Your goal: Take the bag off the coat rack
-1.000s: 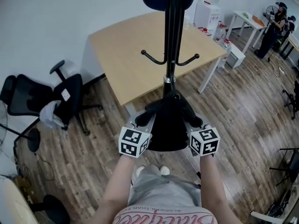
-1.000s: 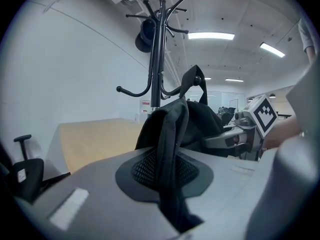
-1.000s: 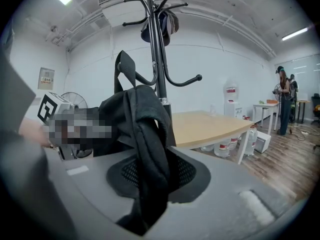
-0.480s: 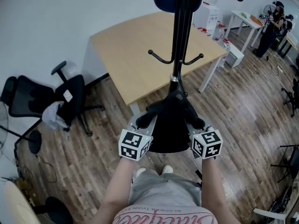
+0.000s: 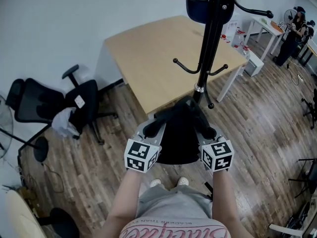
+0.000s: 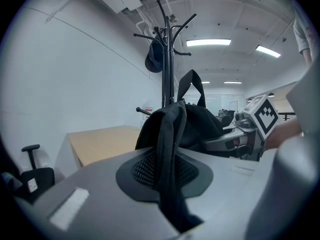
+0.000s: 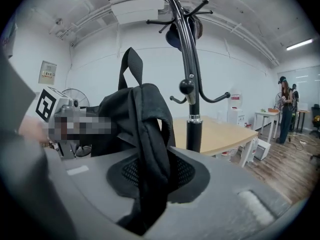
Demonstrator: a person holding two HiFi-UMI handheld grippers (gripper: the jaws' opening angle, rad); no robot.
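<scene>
Rack [image 5: 209, 43] drifted right; left gripper [image 5: 151, 128], right gripper [image 5: 210, 131] pinch bag [image 5: 178, 139] (black).

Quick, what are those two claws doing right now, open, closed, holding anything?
Left gripper: closed, gripping a strap of the black bag.
Right gripper: closed on the bag too.

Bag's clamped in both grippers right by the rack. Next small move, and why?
Probably draw the bag back toward the body with both grips shut. The left gripper and right gripper are each clamped on a strap. The top loop stands free, but the rack pole is close behind.
</scene>
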